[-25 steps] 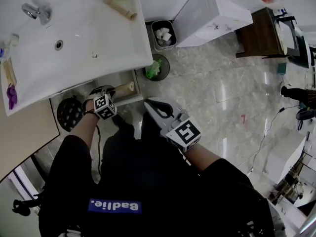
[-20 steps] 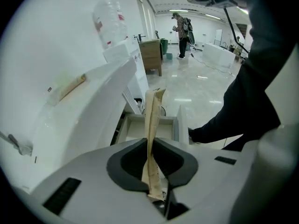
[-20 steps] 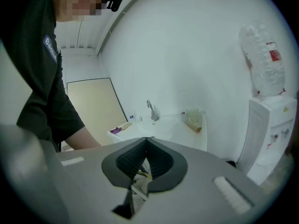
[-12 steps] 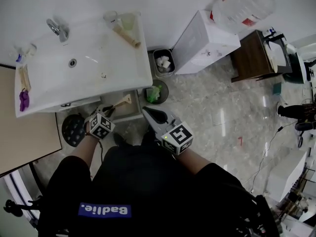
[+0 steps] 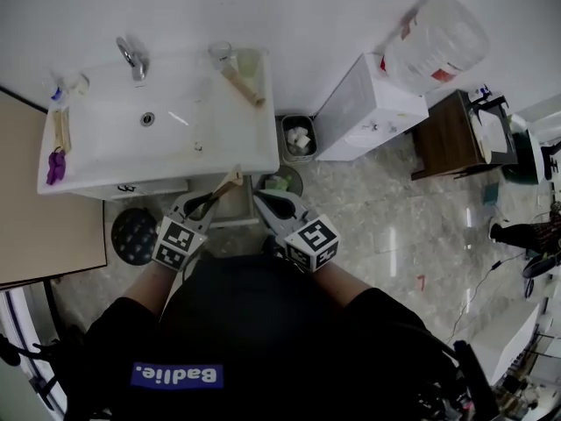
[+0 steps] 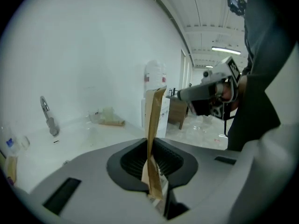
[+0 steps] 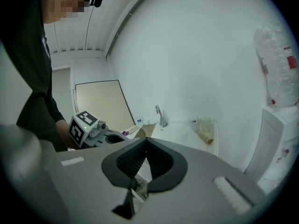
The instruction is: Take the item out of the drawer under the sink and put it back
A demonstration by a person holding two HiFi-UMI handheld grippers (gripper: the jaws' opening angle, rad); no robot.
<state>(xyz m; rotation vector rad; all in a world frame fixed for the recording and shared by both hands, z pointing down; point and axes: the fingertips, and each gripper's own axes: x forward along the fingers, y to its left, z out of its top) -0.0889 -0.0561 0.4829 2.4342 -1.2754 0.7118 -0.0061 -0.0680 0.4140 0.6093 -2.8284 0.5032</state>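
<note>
Sink (image 5: 105, 147) front | left gripper (image 6: 154, 181) clamps brown packet (image 6: 153, 120) | right gripper (image 7: 140, 176) closed

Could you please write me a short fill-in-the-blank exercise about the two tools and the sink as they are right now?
1. The left tool is shut on a flat packet whose colour is ___.
2. The right tool, its jaws together, holds ___.
3. The small object at the left end of the sink is ___.

Missing words: brown; nothing; purple.
</note>
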